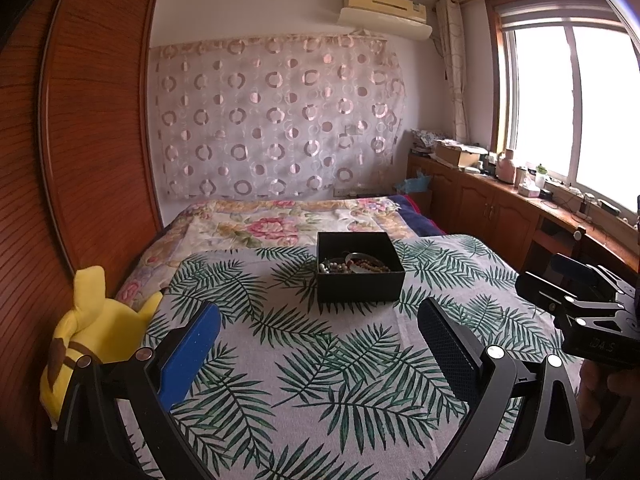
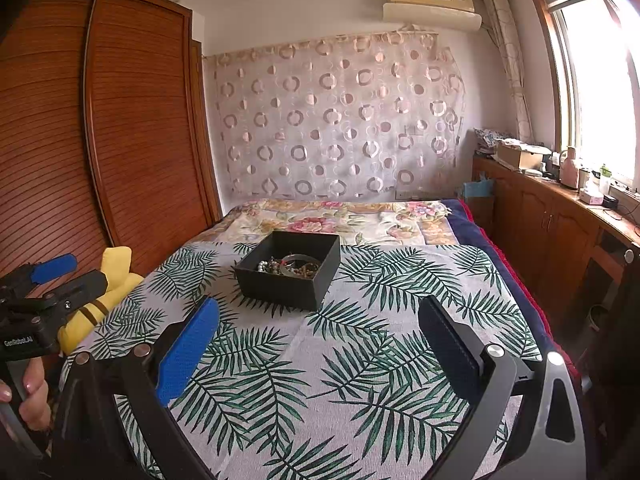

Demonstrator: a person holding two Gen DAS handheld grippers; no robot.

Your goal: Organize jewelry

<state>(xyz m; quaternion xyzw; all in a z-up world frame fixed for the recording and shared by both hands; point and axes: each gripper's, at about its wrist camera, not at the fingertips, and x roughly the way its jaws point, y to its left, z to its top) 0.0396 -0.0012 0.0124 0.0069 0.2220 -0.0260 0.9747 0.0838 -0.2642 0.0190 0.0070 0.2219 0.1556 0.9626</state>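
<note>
Holding both tongs, left (image 1: 320,320) and right (image 2: 320,316), spread apart and empty above the bed (image 1: 320,400), I face 1 black box (image 1: 359,286) with beads and a bangle (image 1: 354,266) heaped inside; whether sorting remains, I cannot tell.

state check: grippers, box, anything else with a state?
left gripper: jaws open, empty
right gripper: jaws open, empty
black box: lidless, upright on leaf-print cloth
jewelry: piled inside box, bead strands tangled
yellow plush toy: lying at the bed's left edge
</note>
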